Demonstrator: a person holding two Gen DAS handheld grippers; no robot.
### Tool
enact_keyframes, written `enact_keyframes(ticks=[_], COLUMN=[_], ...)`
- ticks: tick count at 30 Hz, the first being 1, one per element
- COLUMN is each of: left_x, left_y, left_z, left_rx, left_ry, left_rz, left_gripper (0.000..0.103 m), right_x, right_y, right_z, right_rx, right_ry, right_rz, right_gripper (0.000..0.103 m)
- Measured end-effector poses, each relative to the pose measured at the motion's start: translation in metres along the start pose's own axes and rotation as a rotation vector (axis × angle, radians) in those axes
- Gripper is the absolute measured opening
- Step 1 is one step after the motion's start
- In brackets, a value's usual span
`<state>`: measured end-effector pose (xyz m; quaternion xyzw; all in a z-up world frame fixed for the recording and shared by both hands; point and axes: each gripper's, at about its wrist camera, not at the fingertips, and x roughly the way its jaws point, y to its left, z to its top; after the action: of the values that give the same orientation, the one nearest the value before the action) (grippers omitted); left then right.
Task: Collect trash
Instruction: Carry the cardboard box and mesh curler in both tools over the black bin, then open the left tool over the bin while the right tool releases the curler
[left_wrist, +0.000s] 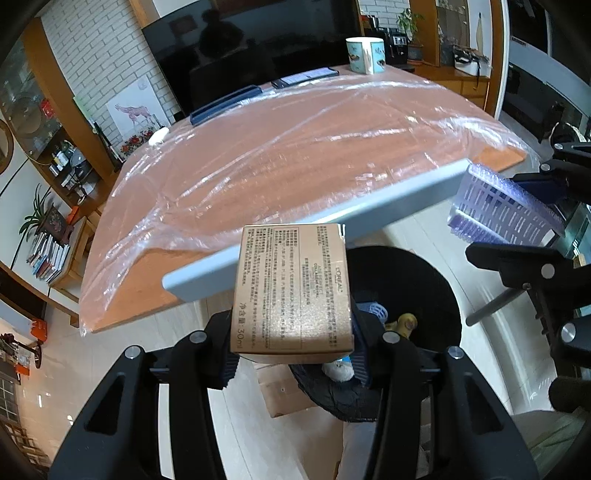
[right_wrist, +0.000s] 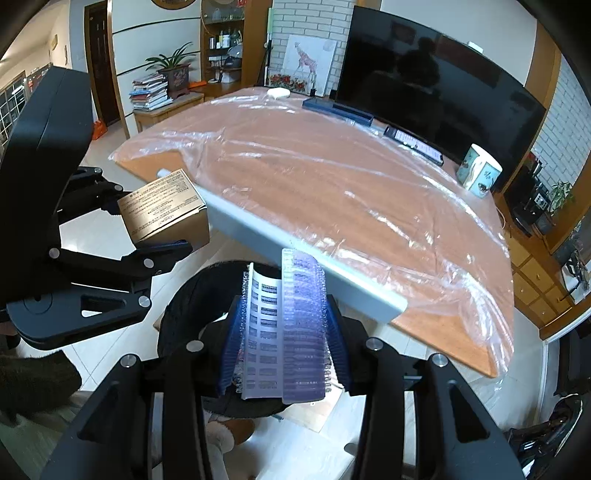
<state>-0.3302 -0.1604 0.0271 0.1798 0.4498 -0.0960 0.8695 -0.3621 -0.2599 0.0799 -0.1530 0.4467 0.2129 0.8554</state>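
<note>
My left gripper (left_wrist: 291, 354) is shut on a gold cardboard box (left_wrist: 291, 291) with printed text, held off the table's near edge above a black trash bin (left_wrist: 424, 280). The box and left gripper also show in the right wrist view (right_wrist: 166, 210). My right gripper (right_wrist: 284, 369) is shut on a folded bubble-wrap mailer (right_wrist: 288, 325) with a printed label, held over the same black bin (right_wrist: 184, 314). The mailer also shows in the left wrist view (left_wrist: 502, 206). Small trash pieces lie inside the bin.
A wooden table (left_wrist: 295, 147) covered in clear plastic film has a grey front edge (left_wrist: 332, 225). On its far side are a mug (left_wrist: 365, 55), a phone (left_wrist: 306, 77), a dark flat case (left_wrist: 225, 103) and a small white object (left_wrist: 159, 136). A large TV stands behind.
</note>
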Motion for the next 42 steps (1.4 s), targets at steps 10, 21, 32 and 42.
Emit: enact_keyframes(ticks=[10, 21, 32, 42], left_x=[0.016, 0.045, 0.072, 0.018], left_y=[-0.008, -0.017, -0.022, 0.01], left_z=[-0.013, -0.023, -0.028, -0.001], left_rx=[0.02, 0.042, 0.06, -0.028], left_ry=[0.052, 0.117, 0.168, 0.019], left_rz=[-0.014, -0.032, -0.057, -0.127], left_gripper=[0.049, 0.049, 0.075, 0.079], right_x=[0.026, 0.067, 0.094, 0.026], right_y=[0.002, -0.007, -0.009, -0.043], right_z=[-0.018, -0.033, -0.034, -0.006], right_rx=[0.021, 0.079, 0.124, 0.186], right_ry=[0.068, 0.159, 0.209, 0.01], right_rz=[0.044, 0.104, 0.177, 0.151], right_gripper=[0.042, 0.042, 0.055, 0.084])
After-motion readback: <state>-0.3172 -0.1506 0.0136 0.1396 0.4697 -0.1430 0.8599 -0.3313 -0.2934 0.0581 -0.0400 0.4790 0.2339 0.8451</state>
